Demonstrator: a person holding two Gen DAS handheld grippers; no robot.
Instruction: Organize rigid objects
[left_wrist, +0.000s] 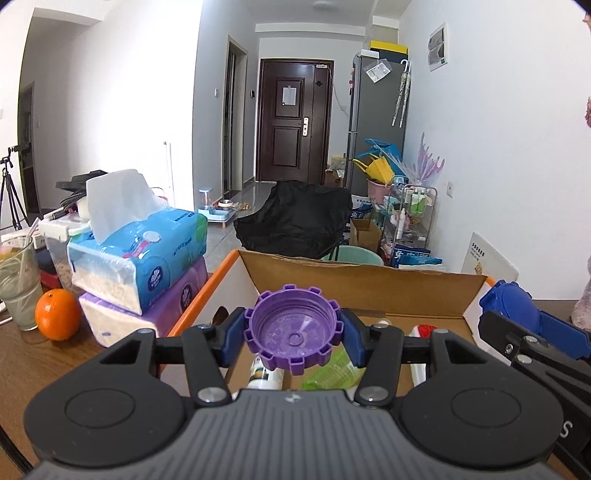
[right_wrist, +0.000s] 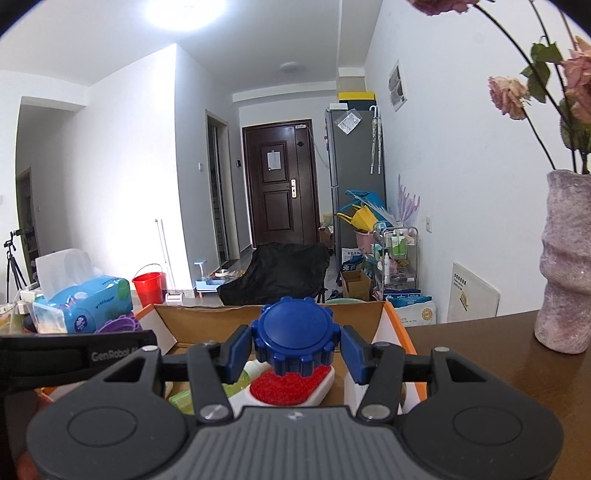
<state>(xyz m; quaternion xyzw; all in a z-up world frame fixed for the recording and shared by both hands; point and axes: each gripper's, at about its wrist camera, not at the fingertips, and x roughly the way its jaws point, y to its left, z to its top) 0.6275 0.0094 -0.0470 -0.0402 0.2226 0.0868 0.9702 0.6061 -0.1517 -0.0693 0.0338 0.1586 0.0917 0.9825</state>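
The purple cap (left_wrist: 294, 329) sits pinched between the pads of the left gripper (left_wrist: 293, 334), hollow side toward the camera, above the near edge of the open cardboard box (left_wrist: 354, 280). The blue cap (right_wrist: 293, 331) sits pinched in the right gripper (right_wrist: 293, 349), closed top toward the camera, above the same box. Both caps are hard moulded plastic with a notched rim; judged light, stiff and unlikely to break. The smooth faces are probably slippery, so the pads belong on opposite sides of the notched rim, as here. A light squeeze should be enough

Inside the box lie a white bottle (left_wrist: 265, 373), a green packet (left_wrist: 332, 371) and a white brush with a red pad (right_wrist: 290, 386)

The left view shows the hollow of the purple cap, an orange (left_wrist: 58, 314), a glass (left_wrist: 18, 288) and stacked tissue packs (left_wrist: 147, 266) on the wooden table (left_wrist: 44, 365); the blue cap appears at its right edge. The right view shows the brush plainly, a red bucket (right_wrist: 147, 286) on the floor, and a vase (right_wrist: 567, 258) with dried flowers standing well to the right of the box
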